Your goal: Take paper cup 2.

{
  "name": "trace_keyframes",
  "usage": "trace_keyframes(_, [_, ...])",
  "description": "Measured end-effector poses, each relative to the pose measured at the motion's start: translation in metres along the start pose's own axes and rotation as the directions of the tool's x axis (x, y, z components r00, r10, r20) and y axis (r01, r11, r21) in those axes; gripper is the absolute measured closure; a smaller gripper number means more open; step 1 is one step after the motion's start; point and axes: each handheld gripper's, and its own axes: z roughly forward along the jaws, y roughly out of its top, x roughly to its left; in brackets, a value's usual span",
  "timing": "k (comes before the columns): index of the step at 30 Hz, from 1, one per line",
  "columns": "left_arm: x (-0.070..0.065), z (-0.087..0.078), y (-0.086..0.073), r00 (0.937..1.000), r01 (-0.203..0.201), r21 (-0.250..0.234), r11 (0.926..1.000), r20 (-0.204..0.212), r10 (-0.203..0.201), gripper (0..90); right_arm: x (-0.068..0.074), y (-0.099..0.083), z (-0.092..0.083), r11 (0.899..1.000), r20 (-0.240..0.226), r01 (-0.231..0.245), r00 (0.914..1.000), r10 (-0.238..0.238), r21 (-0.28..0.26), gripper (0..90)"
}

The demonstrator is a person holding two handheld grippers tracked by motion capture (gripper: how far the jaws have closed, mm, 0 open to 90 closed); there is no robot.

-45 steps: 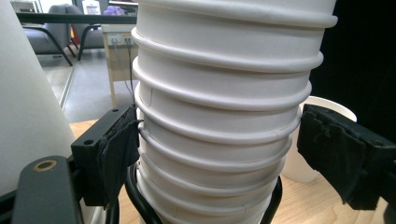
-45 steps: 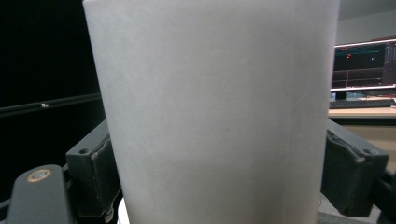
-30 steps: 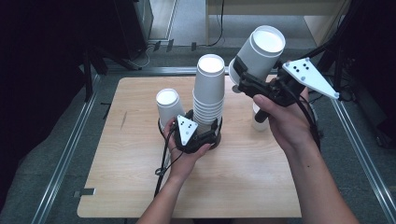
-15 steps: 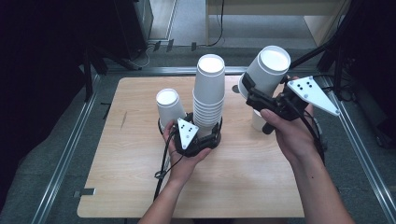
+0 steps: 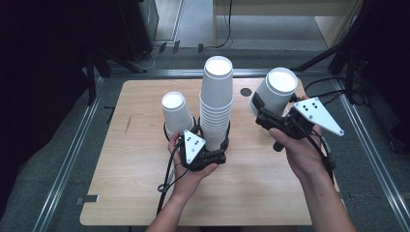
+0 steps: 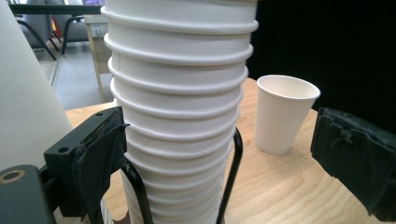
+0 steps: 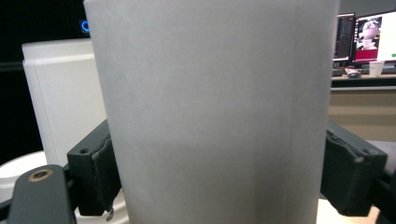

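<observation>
A tall stack of upturned white paper cups stands in a black wire holder at the table's middle. My left gripper is at the base of the stack with its jaws on either side. They have just been opening, and the right pad stands well off the cups, so it is open. My right gripper is shut on a single white cup, held bottom-up above the table, right of the stack.
Another upturned cup stands just left of the stack. An upright cup sits on the wooden table beyond the stack. A small dark disc lies near the far edge. Metal rails flank the table.
My right gripper has come down and a little toward the stack with its cup. The left gripper's jaws have spread wider at the foot of the stack; that hand stayed in place.
</observation>
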Motion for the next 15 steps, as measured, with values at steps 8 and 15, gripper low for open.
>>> trace_keyframes(8, [0.003, -0.013, -0.005, 0.9996, 0.005, 0.024, 0.9997, 0.029, -0.006, 3.8, -0.001, -0.022, -0.007, 1.000, 0.013, 0.016, 0.9998, -0.016, 0.017, 14.5])
trace_keyframes(15, [0.008, -0.022, -0.011, 0.9997, 0.006, 0.041, 0.9991, 0.024, -0.007, 3.8, 0.000, -0.042, -0.013, 0.999, 0.027, 0.035, 0.9990, -0.036, 0.035, 14.5])
